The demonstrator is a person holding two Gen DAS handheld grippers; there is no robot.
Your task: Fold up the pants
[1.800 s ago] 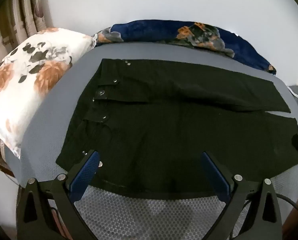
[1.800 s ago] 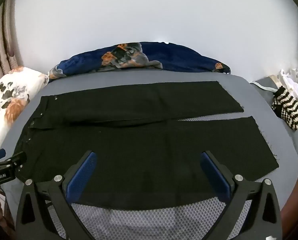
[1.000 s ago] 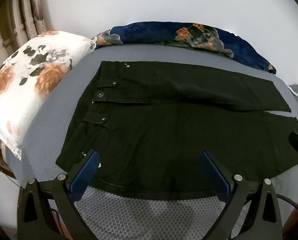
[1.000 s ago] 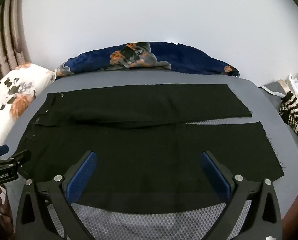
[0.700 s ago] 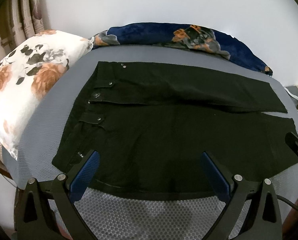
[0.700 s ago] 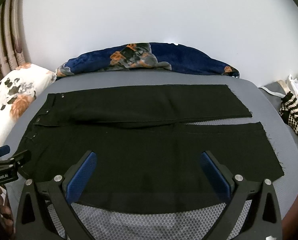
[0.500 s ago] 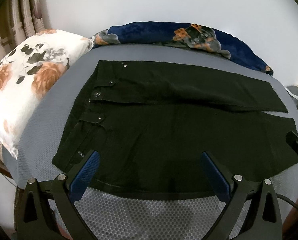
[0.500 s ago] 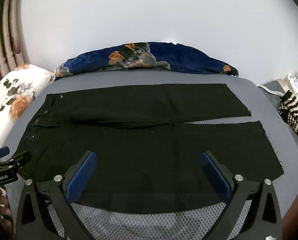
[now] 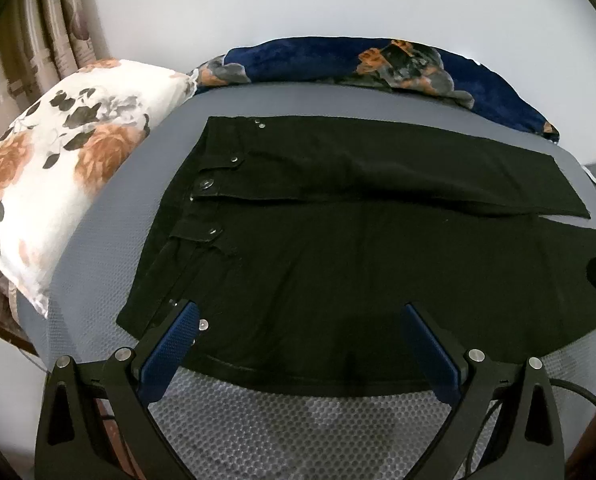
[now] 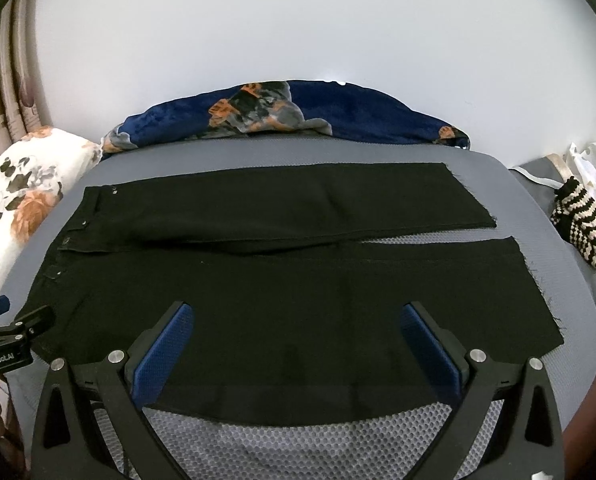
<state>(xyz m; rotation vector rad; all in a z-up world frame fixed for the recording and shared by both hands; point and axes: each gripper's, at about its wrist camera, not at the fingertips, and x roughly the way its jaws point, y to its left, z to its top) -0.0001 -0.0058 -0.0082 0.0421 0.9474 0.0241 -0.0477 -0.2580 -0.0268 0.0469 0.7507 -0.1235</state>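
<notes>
Both the left gripper and right gripper hover open, barely shifted, over the flat pants filling mid-frame; folding hasn't begun

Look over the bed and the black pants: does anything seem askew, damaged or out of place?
The pants lie flat on the grey bed. Their leg hems at the right look raw and frayed, with loose threads. The fly near the waist button appears to lie open. Nothing is spilled.
</notes>
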